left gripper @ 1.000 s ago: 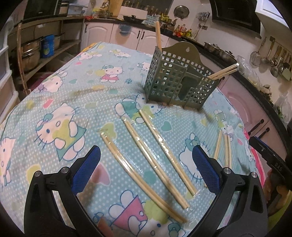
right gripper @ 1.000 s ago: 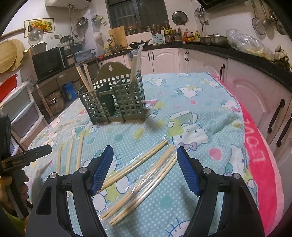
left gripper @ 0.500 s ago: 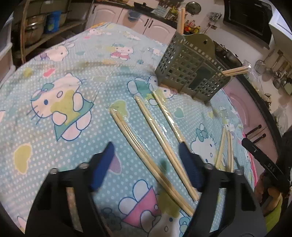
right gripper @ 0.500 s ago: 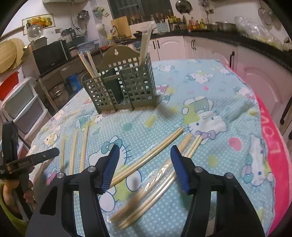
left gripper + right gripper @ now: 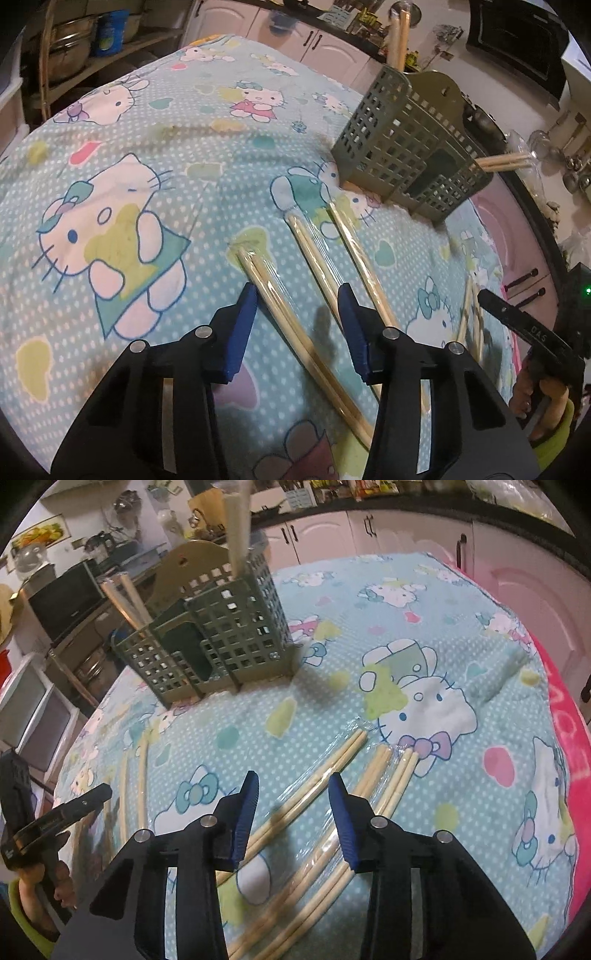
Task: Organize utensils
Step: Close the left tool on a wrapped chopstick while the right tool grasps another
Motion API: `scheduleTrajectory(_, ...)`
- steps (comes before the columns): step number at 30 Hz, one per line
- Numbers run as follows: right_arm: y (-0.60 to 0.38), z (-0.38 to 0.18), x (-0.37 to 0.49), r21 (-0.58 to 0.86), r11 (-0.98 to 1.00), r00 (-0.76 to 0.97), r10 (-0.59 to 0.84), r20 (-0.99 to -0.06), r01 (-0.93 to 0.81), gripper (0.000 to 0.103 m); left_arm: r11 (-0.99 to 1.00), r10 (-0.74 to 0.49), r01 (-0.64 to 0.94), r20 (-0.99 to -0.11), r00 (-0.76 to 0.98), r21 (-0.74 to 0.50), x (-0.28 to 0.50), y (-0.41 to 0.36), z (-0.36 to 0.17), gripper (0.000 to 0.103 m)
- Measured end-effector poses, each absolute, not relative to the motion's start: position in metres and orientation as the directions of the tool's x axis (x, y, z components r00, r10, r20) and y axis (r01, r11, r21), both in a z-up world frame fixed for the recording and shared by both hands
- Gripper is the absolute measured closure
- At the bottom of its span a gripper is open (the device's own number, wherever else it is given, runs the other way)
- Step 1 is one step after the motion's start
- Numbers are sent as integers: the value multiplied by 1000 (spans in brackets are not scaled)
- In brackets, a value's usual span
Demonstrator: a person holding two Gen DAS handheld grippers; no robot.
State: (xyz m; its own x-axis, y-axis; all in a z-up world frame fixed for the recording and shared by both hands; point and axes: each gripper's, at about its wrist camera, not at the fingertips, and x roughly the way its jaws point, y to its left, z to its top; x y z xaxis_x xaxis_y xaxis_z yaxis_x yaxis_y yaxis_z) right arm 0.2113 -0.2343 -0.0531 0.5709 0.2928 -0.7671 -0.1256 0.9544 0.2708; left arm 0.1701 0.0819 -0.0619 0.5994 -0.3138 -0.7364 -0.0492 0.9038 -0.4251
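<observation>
My left claw [image 5: 297, 299] points down at the counter [image 5: 110, 155], which is covered by a blue cartoon-cat cloth, and its jaws are closing, now at a middling gap. Between its blue pads [image 5: 243, 321] lies one wrapped chopstick pair [image 5: 295, 325], running from near the cloth's yellow-green patch back under the claw; I can't see the pads pressing on it. Two more wrapped pairs lie just right of it, the middle pair [image 5: 314, 254] passing by the right pad and the far pair [image 5: 354, 251] reaching up toward the green holder [image 5: 399, 147]. The holder stands upright on the cloth beyond them, with chopsticks sticking up from its left compartment [image 5: 399, 37] and others poking out at its right side [image 5: 506, 160]. At the right edge of this view I see the other claw's black tip [image 5: 517, 321] and a hand [image 5: 546, 398] gripping its handle, near a few bare chopsticks [image 5: 472, 317]. My right claw [image 5: 291, 794] also points down, jaws closing to a similar middling gap. A wrapped pair [image 5: 317, 779] lies slantwise between its pads [image 5: 245, 812], apart from them as far as I can tell. Two further wrapped pairs [image 5: 391, 775] lie just right of it, side by side, passing under the right pad. From here the holder [image 5: 221, 638] sits beyond and to the left, with sticks in both end compartments. At the left edge the left claw's tip [image 5: 85, 801] hangs over bare chopsticks [image 5: 142, 775] lying on the cloth.
</observation>
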Motion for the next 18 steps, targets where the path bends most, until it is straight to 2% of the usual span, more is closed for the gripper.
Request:
scheduleTrajectory(13, -235, -69, 250, 252, 967, 501, 238, -832, -41, 66, 905, -303, -64, -741, 599, -421, 186, 87, -63, 66)
scheduleTrajectory(18, -228, -70, 262, 263, 964, 501, 250, -829, -45, 66, 906, -284, -85, -744, 605, -415, 190, 92, -65, 79)
